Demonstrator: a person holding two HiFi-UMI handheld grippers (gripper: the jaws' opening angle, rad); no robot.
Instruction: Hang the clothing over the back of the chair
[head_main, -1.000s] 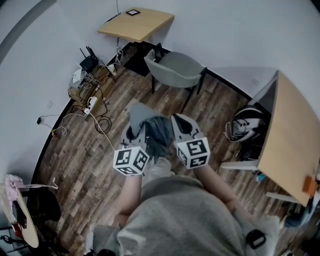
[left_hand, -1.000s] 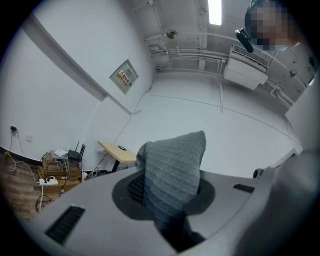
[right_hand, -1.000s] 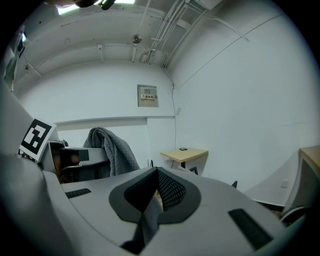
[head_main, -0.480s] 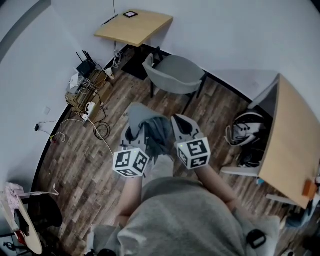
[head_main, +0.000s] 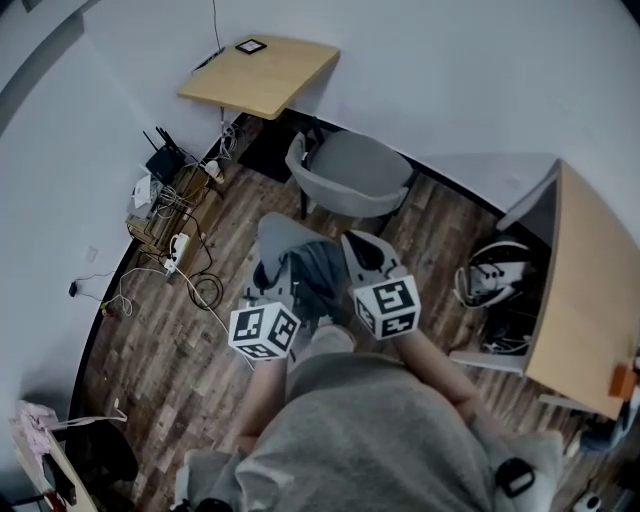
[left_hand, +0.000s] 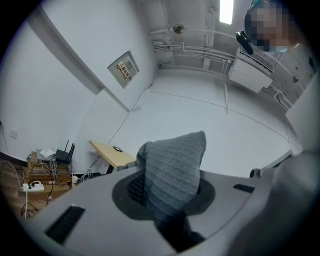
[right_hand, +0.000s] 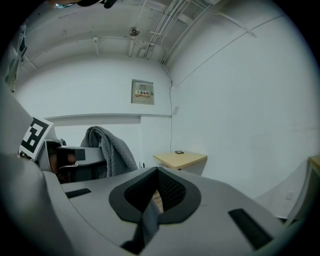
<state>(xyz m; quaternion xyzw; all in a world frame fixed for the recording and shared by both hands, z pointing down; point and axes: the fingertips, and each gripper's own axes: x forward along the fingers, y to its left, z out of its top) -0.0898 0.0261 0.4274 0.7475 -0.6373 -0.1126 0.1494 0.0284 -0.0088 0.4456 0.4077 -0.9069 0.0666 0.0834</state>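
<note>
A grey knitted garment (head_main: 316, 268) hangs between my two grippers, in front of the person's body. My left gripper (head_main: 268, 264) is shut on a bunched fold of it (left_hand: 172, 170), which stands up above the jaws. A thin strip of the cloth (right_hand: 147, 220) is pinched in my right gripper (head_main: 366, 250), which is also shut. In the right gripper view the left gripper shows with the garment (right_hand: 111, 149) draped over it. The grey chair (head_main: 350, 176) stands just ahead, its curved back turned toward me.
A wooden desk (head_main: 262, 72) with a small dark device (head_main: 250, 46) stands by the far wall. A router and tangled cables (head_main: 165, 170) lie at the left wall. A backpack (head_main: 492, 278) leans by a wooden table (head_main: 590, 290) at the right.
Both grippers and the garment have come forward toward the chair, which now sits nearer and lower in the head view. The grips have not changed.
</note>
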